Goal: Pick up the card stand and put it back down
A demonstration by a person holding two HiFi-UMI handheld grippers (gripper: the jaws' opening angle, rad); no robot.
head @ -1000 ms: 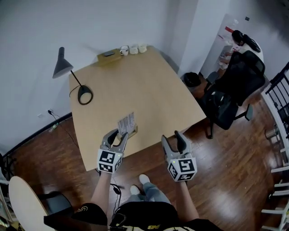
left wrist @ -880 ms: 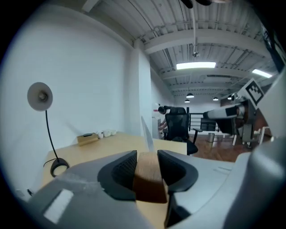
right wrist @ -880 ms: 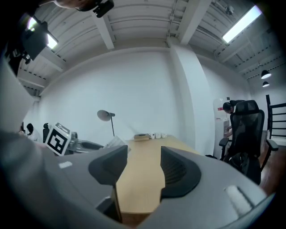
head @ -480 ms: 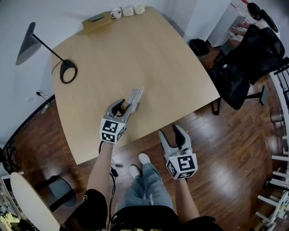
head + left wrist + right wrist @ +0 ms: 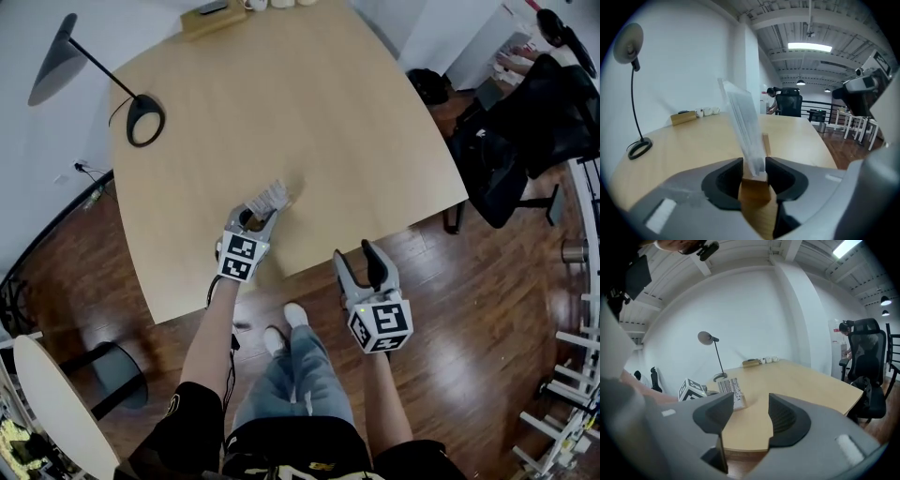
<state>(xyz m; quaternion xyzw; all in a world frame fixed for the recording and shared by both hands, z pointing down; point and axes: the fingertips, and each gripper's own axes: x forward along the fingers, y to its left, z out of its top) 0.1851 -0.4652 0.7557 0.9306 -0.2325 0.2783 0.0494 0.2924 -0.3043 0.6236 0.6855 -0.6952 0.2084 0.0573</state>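
The left gripper (image 5: 753, 171), jaws clamped on the base of the wooden-footed clear acrylic card stand (image 5: 743, 122) between them, has sunk towards the pale wooden table (image 5: 309, 112). The set-down looks nearly done, with only release left. The right gripper (image 5: 747, 413) gapes empty.

Grey grippers (image 5: 255, 217) (image 5: 355, 251), black shirt (image 5: 281, 442), blue jeans (image 5: 298, 377)

The table (image 5: 281, 112) is seen steeply from overhead. Both gripper views are aimed low across it; the lamp (image 5: 52, 61) is shared.
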